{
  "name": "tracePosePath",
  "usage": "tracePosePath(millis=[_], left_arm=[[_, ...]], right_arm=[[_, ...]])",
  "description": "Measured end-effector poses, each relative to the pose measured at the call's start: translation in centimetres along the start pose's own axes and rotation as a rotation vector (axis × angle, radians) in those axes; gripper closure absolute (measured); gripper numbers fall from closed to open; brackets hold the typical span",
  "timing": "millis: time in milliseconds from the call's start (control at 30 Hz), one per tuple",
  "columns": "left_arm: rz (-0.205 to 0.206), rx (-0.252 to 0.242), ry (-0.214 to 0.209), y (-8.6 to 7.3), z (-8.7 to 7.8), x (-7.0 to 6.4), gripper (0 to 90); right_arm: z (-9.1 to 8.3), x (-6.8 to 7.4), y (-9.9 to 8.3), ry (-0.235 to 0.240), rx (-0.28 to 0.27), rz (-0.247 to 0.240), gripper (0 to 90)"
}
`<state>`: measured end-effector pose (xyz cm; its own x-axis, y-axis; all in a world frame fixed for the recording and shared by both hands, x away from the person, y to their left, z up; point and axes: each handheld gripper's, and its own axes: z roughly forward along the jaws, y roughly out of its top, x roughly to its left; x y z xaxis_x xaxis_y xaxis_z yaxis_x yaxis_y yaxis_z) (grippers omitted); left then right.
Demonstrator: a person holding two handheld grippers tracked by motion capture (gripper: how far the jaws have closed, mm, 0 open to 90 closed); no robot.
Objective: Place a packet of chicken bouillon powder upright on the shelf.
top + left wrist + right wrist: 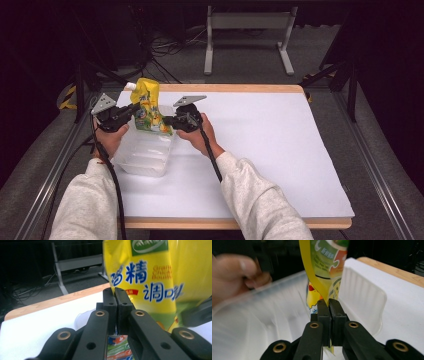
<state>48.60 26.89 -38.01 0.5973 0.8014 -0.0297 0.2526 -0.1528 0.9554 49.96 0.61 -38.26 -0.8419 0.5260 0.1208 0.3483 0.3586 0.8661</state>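
Observation:
A yellow spouted pouch (pixel 146 104) with blue lettering hangs upright over a translucent plastic tub (pixel 144 154) at the table's left. My left gripper (pixel 135 108) is shut on the pouch's left side, and its closed jaws (pixel 116 303) sit against the printed face of the pouch (pixel 150 277). My right gripper (pixel 168 120) is shut on the lower right edge; the yellow seam of the pouch (pixel 322 272) runs down between its tips (pixel 328 308). The tub's ribbed wall (pixel 362 297) lies right behind. The white spout (pixel 130 86) points back-left.
A white sheet (pixel 265 145) covers the wooden table (pixel 240 88), broad and bare to the right of the tub. A blurred hand (pixel 237 275) holds the other gripper beyond the tub. A metal stand (pixel 247 35) and cables lie on the floor behind.

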Motion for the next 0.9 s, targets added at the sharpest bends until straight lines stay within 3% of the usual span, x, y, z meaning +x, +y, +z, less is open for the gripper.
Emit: tracePosePath(millis=[167,267,433,533,633,667,700,767,833,900], left_arm=[[0.058,0.037,0.007,0.4,0.1,-0.4,86.3],[0.065,0.060,-0.002,0.7,0.1,-0.3,83.3],[0.099,0.100,0.005,1.1,-0.2,-0.4,79.6],[0.094,0.119,0.024,1.2,-0.2,-0.5,71.5],[0.094,0.130,0.017,1.2,-0.2,-0.6,60.4],[0.098,0.132,0.033,1.2,-0.2,-0.7,60.4],[0.099,0.127,0.018,1.2,-0.3,-0.6,59.8],[0.105,0.130,0.036,1.1,-0.5,-0.6,71.0],[0.090,0.136,0.014,0.9,-0.7,-0.2,84.9],[0.098,0.149,0.016,0.9,-0.8,-0.2,88.2]], right_arm=[[0.9,-0.8,-1.2,-0.044,0.044,-0.024,88.4],[0.9,-0.3,-0.9,-0.080,0.047,-0.084,86.6],[0.6,-0.4,-0.8,-0.069,0.024,-0.061,79.9],[0.4,-0.1,-0.7,-0.078,0.017,-0.071,74.4],[0.1,-0.2,-0.5,-0.090,0.004,-0.068,71.4],[0.0,-0.3,-0.4,-0.089,-0.006,-0.061,69.6],[-0.2,-0.4,-0.4,-0.087,-0.015,-0.057,69.6],[-0.5,-0.5,-0.2,-0.093,-0.029,-0.060,73.6],[-0.6,-0.4,-0.2,-0.082,-0.037,-0.064,83.5],[-0.4,-0.1,-0.2,-0.083,-0.028,-0.083,85.4]])
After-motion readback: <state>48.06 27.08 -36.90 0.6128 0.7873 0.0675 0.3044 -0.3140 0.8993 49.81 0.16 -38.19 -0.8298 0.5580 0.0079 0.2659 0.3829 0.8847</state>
